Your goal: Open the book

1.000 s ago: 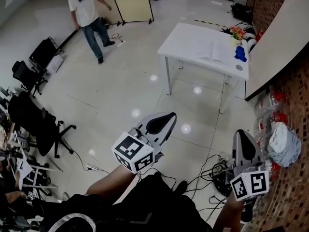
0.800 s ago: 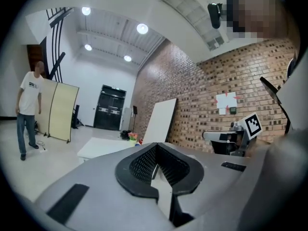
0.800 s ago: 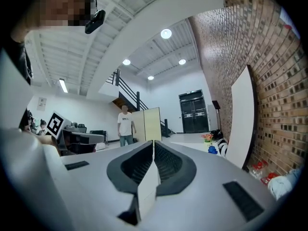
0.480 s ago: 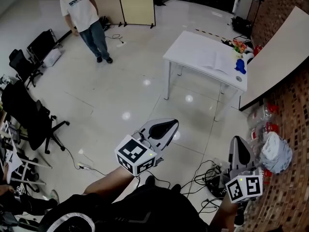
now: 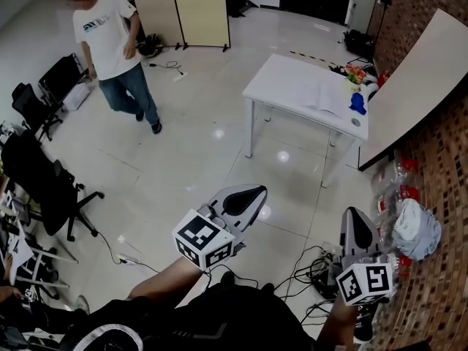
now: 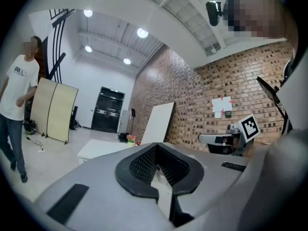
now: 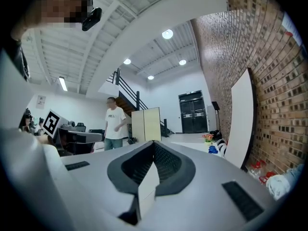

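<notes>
The book (image 5: pixel 322 97) lies flat as a pale shape on a white table (image 5: pixel 278 79) far across the room; from here I cannot tell whether it is open. Both grippers are held level over the floor, well short of the table and pointing toward it. In the head view my left gripper (image 5: pixel 256 191) is shut with nothing in it. My right gripper (image 5: pixel 352 213) is shut and empty too. In the left gripper view the jaws (image 6: pixel 156 147) meet, with the table (image 6: pixel 96 150) beyond. The right gripper view shows closed jaws (image 7: pixel 154 143).
A person (image 5: pixel 110 42) in a white shirt stands at the upper left. Office chairs (image 5: pixel 44 181) line the left side. Cables (image 5: pixel 314 269) lie on the floor by my feet. A leaning board (image 5: pixel 409 86) and brick wall close the right. A blue object (image 5: pixel 357 102) and flowers (image 5: pixel 356 74) sit on the table.
The standing person has walked left and nearer. The table has shifted slightly in the head view. Both grippers stay shut and empty, held much as before.
</notes>
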The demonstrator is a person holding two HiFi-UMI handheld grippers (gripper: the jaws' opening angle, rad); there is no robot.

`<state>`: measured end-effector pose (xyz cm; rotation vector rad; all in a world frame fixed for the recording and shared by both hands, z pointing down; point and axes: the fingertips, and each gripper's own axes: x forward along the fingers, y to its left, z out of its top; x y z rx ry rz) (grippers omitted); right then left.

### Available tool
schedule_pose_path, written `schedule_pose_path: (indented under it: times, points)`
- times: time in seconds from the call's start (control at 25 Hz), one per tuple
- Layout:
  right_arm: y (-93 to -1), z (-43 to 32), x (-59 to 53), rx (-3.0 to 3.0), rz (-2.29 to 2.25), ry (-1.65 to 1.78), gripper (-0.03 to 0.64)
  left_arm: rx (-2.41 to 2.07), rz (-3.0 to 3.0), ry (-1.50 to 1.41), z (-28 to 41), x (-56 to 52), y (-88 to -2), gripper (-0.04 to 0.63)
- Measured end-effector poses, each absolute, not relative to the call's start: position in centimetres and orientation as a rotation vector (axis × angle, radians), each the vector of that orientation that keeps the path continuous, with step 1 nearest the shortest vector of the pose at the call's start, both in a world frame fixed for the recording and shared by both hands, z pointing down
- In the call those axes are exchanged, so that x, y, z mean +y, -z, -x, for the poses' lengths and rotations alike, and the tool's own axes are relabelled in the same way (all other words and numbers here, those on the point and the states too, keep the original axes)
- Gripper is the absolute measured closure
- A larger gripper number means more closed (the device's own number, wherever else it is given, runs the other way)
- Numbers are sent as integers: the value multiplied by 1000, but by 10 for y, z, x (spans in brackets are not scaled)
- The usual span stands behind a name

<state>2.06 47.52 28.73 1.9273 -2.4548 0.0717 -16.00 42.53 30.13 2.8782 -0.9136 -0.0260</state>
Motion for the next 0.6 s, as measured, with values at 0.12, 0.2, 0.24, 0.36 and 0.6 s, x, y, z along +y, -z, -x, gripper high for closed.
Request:
schedule_pose_path:
  times: [0.12, 0.2, 0.24, 0.36, 0.6]
  points:
    - [-286, -27, 478, -2452, -1937, -64, 612, -908, -2878, 23, 155, 428, -303, 593]
    - [-285, -28, 480, -2452, -1940, -56, 612, -910, -2877, 22, 155, 431, -303, 594]
    - [-285, -29, 480, -2453, -1943, -54, 612, -911, -2878, 22, 155, 431, -303, 593]
    - [-285, -29, 480, -2453, -1945, -60, 612, -913, -2879, 21, 156, 433, -301, 592]
    - [-280, -21, 483, -2462, -1929, -44, 612, -911, -2886, 33, 163, 439, -295, 593]
